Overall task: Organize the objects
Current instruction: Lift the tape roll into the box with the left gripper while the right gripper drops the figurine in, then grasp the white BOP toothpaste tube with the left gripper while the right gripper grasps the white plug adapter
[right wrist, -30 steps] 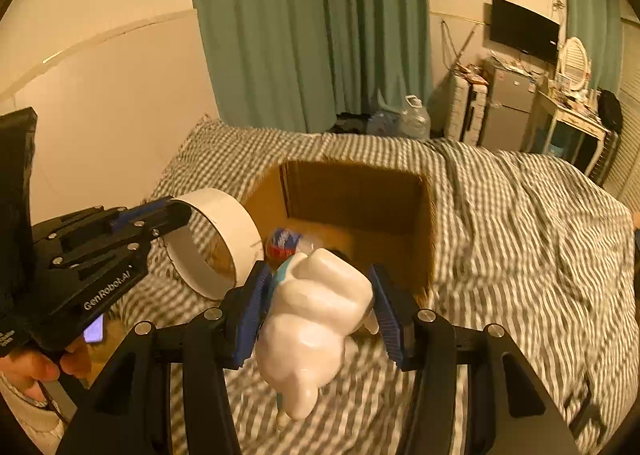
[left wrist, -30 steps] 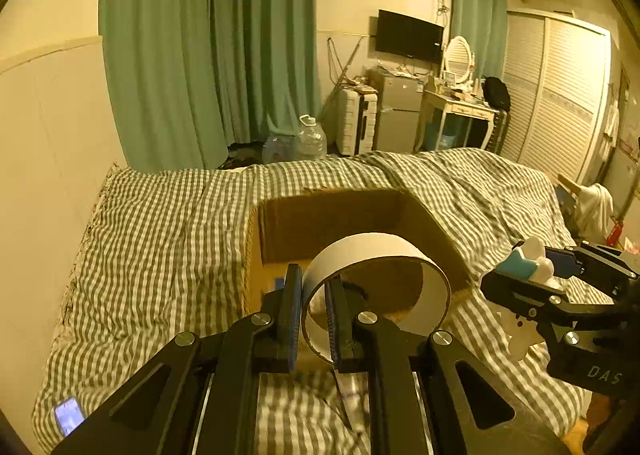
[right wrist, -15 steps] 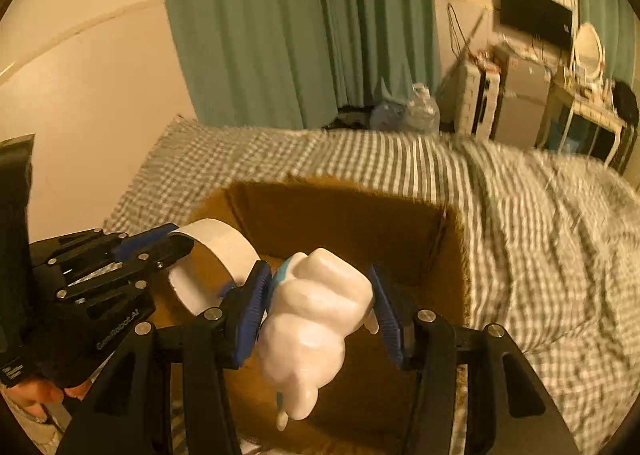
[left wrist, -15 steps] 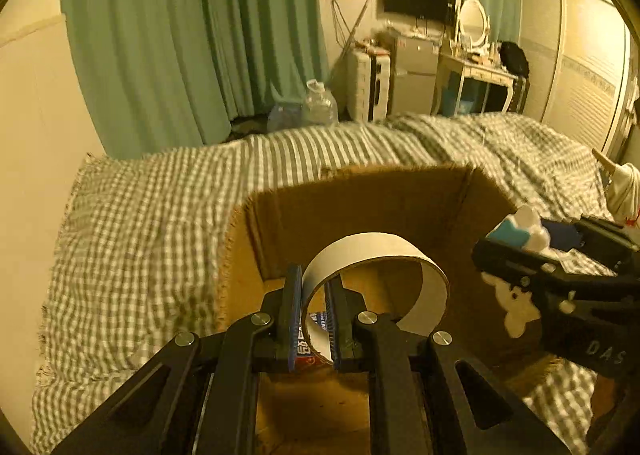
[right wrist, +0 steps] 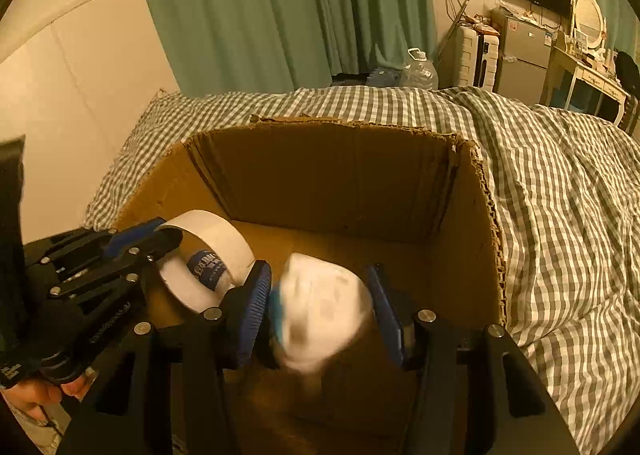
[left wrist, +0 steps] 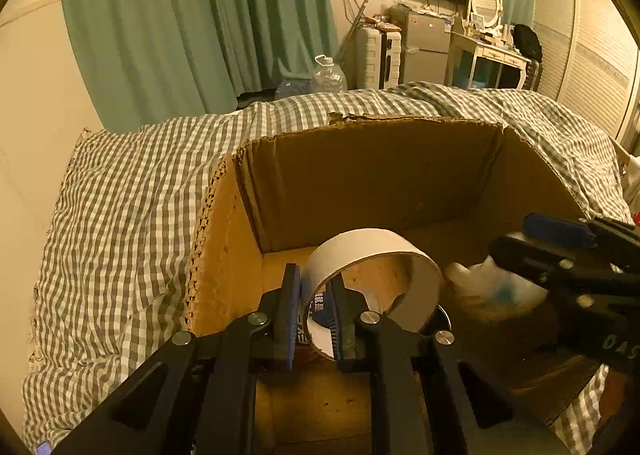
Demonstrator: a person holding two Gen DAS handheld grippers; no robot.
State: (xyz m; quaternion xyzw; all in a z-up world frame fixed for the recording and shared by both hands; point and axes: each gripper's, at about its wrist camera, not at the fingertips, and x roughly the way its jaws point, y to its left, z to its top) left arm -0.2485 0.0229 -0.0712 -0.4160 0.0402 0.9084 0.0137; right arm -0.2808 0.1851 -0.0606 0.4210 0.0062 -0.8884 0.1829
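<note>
Both grippers now inside cardboard box (right wrist: 332, 179), below its rim

Bed (left wrist: 120, 215) covered in grey-and-white checked, rumpled blanket (right wrist: 560, 195), open brown cardboard box (right wrist: 332, 175) resting directly on it, torn rim, flaps gone

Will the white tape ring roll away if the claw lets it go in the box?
Maybe a little. The tape ring is round and stands on edge in the left claw, so it could roll or flop flat. The cardboard box walls would likely stop it. It looks thin and hollow, so probably light.
</note>
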